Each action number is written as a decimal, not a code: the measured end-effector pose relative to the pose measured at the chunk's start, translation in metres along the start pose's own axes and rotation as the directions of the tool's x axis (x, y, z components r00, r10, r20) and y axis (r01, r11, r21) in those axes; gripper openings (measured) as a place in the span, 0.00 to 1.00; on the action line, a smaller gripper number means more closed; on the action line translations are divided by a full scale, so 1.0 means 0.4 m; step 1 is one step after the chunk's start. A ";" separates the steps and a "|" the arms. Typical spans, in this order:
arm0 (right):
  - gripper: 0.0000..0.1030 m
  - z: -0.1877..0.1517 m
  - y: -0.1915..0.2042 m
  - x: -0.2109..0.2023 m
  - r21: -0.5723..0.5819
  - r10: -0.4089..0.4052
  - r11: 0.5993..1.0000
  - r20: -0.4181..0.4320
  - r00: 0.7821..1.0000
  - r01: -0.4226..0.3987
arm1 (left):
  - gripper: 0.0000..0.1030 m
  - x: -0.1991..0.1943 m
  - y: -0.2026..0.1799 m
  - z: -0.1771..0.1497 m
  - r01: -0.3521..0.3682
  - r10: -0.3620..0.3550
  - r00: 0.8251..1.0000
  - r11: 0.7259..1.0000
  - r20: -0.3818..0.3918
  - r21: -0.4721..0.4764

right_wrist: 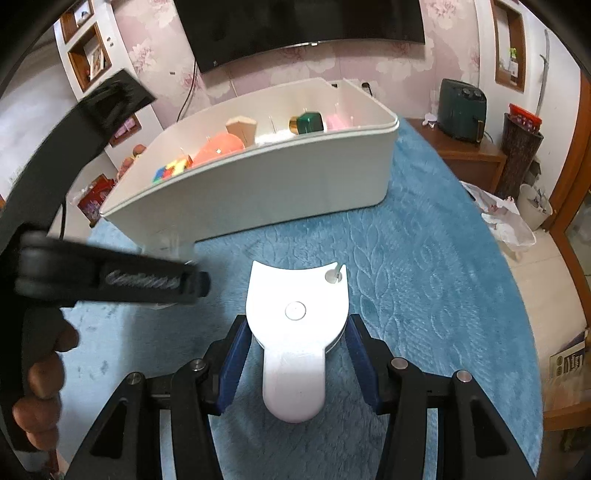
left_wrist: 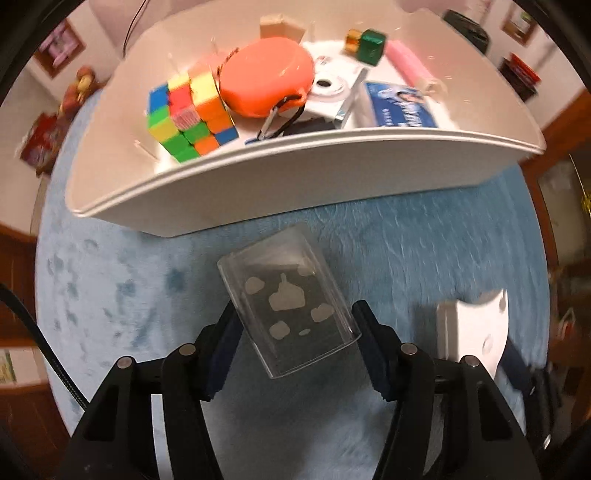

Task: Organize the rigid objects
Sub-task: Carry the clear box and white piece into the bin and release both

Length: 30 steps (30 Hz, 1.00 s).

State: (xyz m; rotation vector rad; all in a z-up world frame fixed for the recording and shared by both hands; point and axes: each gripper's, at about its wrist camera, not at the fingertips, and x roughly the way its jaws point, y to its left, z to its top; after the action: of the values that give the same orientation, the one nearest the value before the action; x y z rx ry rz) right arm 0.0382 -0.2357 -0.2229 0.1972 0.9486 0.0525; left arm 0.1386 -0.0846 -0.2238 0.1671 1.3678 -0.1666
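Sorting is judged to be well advanced: the white plastic storage bin standing on the blue plush-covered worktop is already being filled by a multicoloured puzzle cube, a round orange case, a white compact camera, a green and gold faceted bottle, a pink cylinder, a blue printed card and a pale wooden block. Two things are being kept outside it. A clear plastic rectangular box with grey cloud shapes is being bracketed by the left gripper, whose fingers are parted about as wide as the box, touching or just beside its edges; a firm grip cannot be told through the blur. A white plastic T-shaped device is lying between the parted fingers of the right gripper, apparently being squeezed lightly at its wide head. Both items are judged as remaining to be placed in the bin.
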 end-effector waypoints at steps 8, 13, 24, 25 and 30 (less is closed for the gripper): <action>0.52 0.054 0.044 -0.135 -0.013 0.031 0.999 0.118 0.993 -0.030 | 0.62 -0.167 0.049 -0.026 0.016 -0.027 0.995 0.994 0.101 0.105; 0.52 0.150 0.068 -0.192 -0.010 0.043 0.999 0.190 0.981 -0.042 | 0.62 -0.302 0.034 0.003 0.011 -0.043 0.972 0.990 0.229 0.138; 0.52 0.401 0.086 -0.133 0.008 -0.037 0.999 0.219 0.975 0.036 | 0.62 -0.354 0.048 0.224 -0.070 0.034 0.925 0.994 0.378 0.081; 0.52 0.417 0.083 -0.116 0.015 -0.047 0.999 0.210 0.976 0.045 | 0.62 -0.337 0.051 0.244 -0.082 0.048 0.925 0.994 0.377 0.075; 0.52 0.472 0.053 -0.013 0.043 -0.075 0.997 0.143 0.987 0.069 | 0.62 -0.243 0.059 0.306 -0.143 0.122 0.939 0.989 0.321 0.044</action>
State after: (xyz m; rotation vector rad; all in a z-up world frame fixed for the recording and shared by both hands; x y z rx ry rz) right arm 0.1892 -0.2427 -0.1077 0.1992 0.8122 -0.0461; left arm 0.2419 -0.0859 -0.1044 0.2762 1.0256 -0.1203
